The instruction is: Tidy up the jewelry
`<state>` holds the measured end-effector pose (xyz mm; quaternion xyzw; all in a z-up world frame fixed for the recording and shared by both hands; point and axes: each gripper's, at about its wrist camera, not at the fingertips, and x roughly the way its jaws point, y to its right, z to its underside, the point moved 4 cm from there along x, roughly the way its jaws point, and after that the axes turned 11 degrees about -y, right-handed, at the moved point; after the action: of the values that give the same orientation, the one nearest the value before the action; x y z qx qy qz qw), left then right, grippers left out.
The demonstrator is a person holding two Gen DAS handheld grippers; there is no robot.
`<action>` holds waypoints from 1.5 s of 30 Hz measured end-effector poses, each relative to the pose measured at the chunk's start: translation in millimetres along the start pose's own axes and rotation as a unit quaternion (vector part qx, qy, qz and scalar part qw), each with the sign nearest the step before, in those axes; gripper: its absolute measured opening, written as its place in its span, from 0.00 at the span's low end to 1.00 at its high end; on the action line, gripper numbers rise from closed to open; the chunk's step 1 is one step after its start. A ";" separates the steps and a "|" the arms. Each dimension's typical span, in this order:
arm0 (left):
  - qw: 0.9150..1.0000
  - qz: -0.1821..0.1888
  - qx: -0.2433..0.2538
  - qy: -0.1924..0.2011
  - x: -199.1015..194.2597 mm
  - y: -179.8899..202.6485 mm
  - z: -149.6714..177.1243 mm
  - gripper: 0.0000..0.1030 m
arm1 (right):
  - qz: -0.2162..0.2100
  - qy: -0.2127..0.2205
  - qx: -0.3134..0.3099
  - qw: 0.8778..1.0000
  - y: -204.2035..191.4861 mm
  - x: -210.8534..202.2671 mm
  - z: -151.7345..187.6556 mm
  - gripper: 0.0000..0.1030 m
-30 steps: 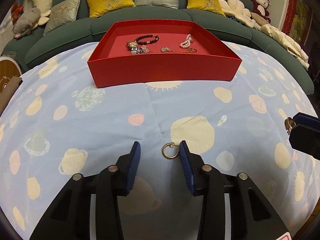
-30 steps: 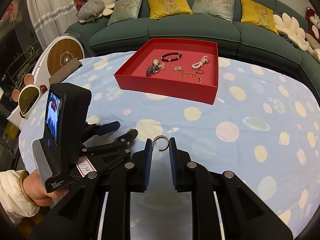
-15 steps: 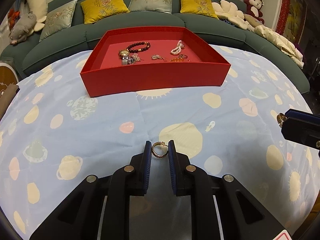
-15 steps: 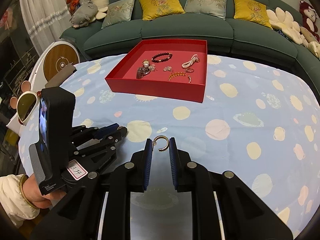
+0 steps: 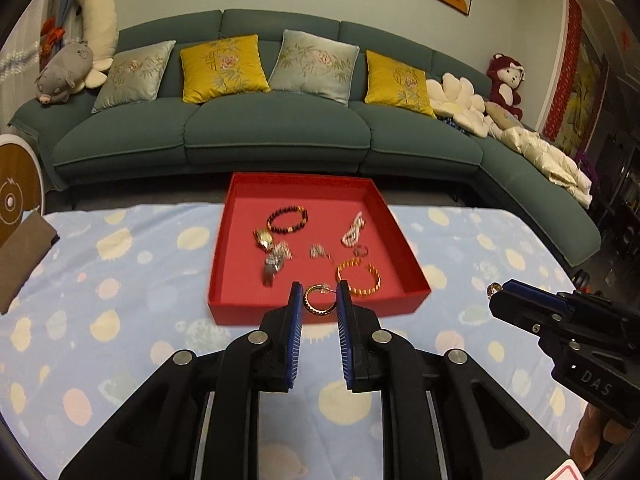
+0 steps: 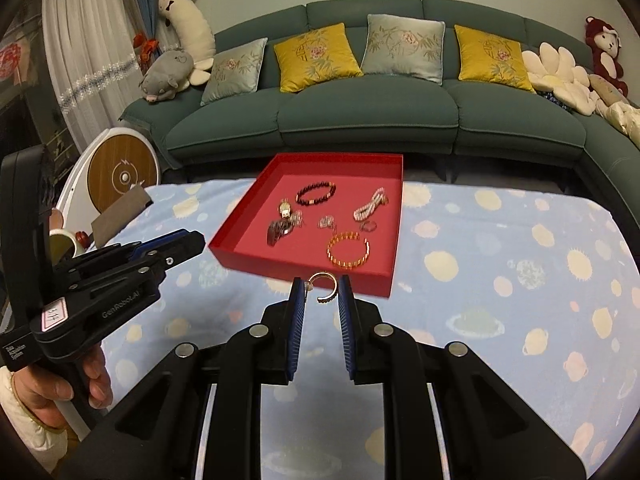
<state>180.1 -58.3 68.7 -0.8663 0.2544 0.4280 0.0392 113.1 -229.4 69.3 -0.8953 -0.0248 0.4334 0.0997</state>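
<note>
My left gripper (image 5: 319, 300) is shut on a gold hoop earring (image 5: 316, 306) and holds it in the air in front of the red tray (image 5: 320, 314). My right gripper (image 6: 322, 290) is shut on a second gold hoop earring (image 6: 325, 286), also lifted, just before the tray's near wall (image 6: 304, 276). The tray holds a dark bead bracelet (image 5: 287, 219), a watch (image 5: 265, 239), a pearl piece (image 5: 353, 232), a gold bangle (image 5: 359, 278) and small pieces. The right gripper shows at the right of the left view (image 5: 496, 292); the left gripper shows at the left of the right view (image 6: 192, 240).
The tray stands on a light blue cloth with planet prints (image 5: 100, 320). A green sofa with cushions (image 5: 224, 68) runs behind the table. A round wooden-faced device (image 6: 122, 176) and a brown cloth (image 5: 20, 256) lie at the left edge.
My left gripper shut on the hoop earring on the cloth and lifted it toward the tray. My right gripper rose and moved forward with its earring.
</note>
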 end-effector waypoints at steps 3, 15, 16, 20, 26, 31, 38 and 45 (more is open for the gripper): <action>1.000 0.002 -0.017 0.012 -0.6 -7.3 -32.0 0.14 | -0.003 0.022 0.007 1.000 1.6 2.4 -30.6 0.16; 0.998 -0.012 -0.054 0.002 73.4 -47.6 -96.7 0.14 | -0.003 0.014 0.018 1.000 15.3 89.2 -107.6 0.16; 0.998 -0.021 -0.054 -0.004 82.5 -49.9 -96.6 0.14 | -0.007 0.008 0.023 1.000 18.8 100.5 -109.3 0.16; 0.997 -0.019 -0.061 -0.035 117.3 -59.4 -95.5 0.14 | -0.015 -0.016 0.038 0.999 29.1 142.3 -111.1 0.16; 0.996 -0.010 -0.077 -0.035 139.7 -69.0 -100.0 0.14 | -0.019 -0.026 0.046 0.998 34.1 175.0 -116.3 0.16; 0.996 -0.016 -0.076 -0.038 150.5 -70.1 -100.3 0.14 | -0.021 -0.024 0.050 0.998 35.0 189.7 -119.0 0.16; 0.997 -0.031 -0.063 -0.040 158.2 -70.0 -100.3 0.14 | -0.025 -0.027 0.050 0.998 35.8 202.0 -120.1 0.16; 0.996 -0.027 -0.077 -0.031 153.8 -74.1 -104.6 0.17 | -0.030 -0.013 0.052 0.998 35.2 199.9 -121.0 0.18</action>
<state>368.3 -86.5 6.5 -0.8595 0.1955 0.4721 -0.0076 330.7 -256.7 -18.7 -0.8822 -0.0303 0.4423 0.1586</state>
